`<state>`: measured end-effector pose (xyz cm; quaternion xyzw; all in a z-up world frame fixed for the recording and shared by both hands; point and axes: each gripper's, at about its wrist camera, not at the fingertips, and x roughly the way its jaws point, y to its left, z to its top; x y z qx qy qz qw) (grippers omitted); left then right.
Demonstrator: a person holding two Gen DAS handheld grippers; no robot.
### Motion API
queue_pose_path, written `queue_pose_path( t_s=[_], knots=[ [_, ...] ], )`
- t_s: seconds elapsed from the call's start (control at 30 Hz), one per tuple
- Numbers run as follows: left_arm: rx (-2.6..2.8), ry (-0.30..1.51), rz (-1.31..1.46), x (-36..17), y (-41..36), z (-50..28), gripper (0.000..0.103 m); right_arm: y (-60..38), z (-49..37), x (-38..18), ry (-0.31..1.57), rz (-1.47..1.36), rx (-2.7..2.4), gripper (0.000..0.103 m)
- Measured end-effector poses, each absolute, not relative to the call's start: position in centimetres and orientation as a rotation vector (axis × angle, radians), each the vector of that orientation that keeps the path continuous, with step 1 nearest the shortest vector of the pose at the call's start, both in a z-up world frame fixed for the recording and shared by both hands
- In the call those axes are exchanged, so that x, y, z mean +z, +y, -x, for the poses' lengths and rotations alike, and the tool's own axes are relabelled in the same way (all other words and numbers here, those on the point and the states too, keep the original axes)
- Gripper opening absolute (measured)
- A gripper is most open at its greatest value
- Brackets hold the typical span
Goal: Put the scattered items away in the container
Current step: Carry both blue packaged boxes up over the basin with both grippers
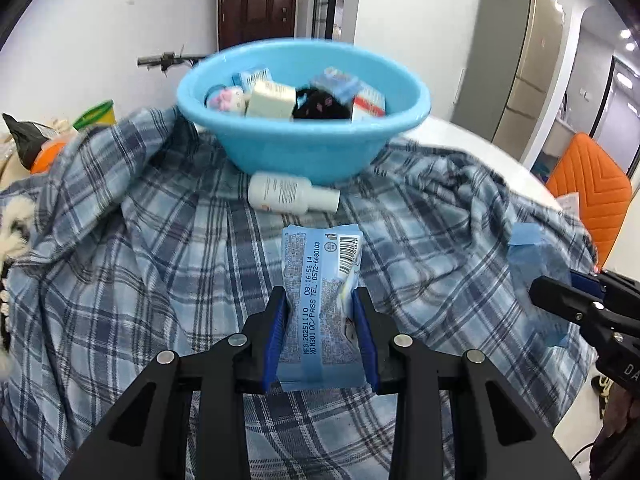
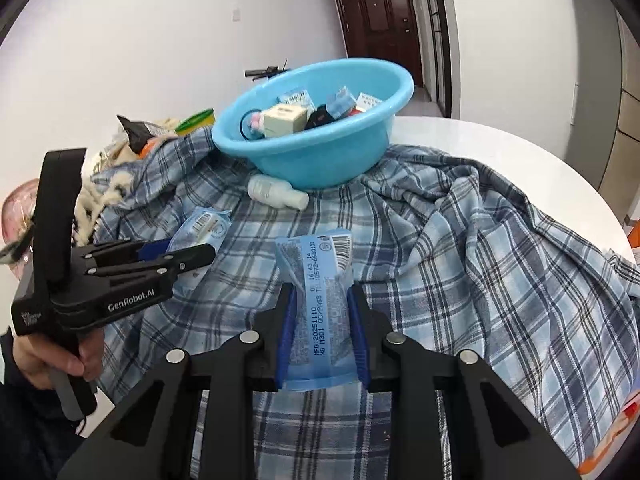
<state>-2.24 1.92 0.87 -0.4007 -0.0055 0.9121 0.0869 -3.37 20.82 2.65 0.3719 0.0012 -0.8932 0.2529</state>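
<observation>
My left gripper [image 1: 323, 300] is shut on a light blue tissue pack [image 1: 320, 280], held above the plaid cloth; it shows from the side as the left gripper [image 2: 188, 256] with its tissue pack [image 2: 202, 228]. My right gripper [image 2: 322, 296] is shut on a second blue tissue pack [image 2: 316, 280]; that right gripper [image 1: 560, 292] and its blurred pack [image 1: 536, 264] sit at the right edge. Beyond both stands a blue basin [image 1: 304, 136] [image 2: 320, 148] with several small boxes and a dark item inside. A white bottle [image 1: 288, 194] [image 2: 278, 192] lies just in front of the basin.
A blue plaid cloth [image 1: 160, 260] [image 2: 480, 260] covers a white round table [image 2: 500, 140]. Bags and a green-lidded tub [image 1: 96, 114] sit at the far left. An orange chair [image 1: 588, 192] stands on the right. A person's hand [image 2: 52, 356] holds the left gripper.
</observation>
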Motion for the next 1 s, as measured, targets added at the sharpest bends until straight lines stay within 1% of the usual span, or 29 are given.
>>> queue_pose_path(
  t_s=[0.07, 0.17, 0.47, 0.67, 0.8, 0.9, 1.0],
  knots=[
    [2.725, -0.031, 1.155, 2.0, 1.9, 1.7, 0.035, 20.8, 2.9, 3.4, -0.006, -0.981, -2.441, 0.024],
    [2.757, -0.002, 1.084, 4.1, 2.0, 1.3, 0.035, 20.6, 2.4, 5.2, -0.015, -0.922, -2.453, 0.024],
    [2.850, 0.015, 0.832, 11.4, 0.9, 0.9, 0.035, 20.2, 1.2, 12.1, -0.015, -0.653, -2.524, 0.024],
    [2.867, 0.004, 0.779, 13.0, 0.4, 0.8, 0.036, 19.7, 0.9, 14.6, -0.018, -0.558, -2.535, 0.024],
    [2.865, 0.052, 0.744, 13.4, 0.6, 1.3, 0.036, 18.9, 1.3, 15.2, 0.013, -0.543, -2.538, 0.024],
    [2.891, 0.133, 0.651, 14.8, 0.5, 3.4, 0.036, 18.1, 2.8, 16.6, 0.025, -0.519, -2.533, 0.024],
    [2.838, 0.068, 0.606, 16.3, -0.1, 6.8, 0.036, 17.0, 5.3, 18.4, 0.038, -0.494, -2.530, 0.024]
  ],
)
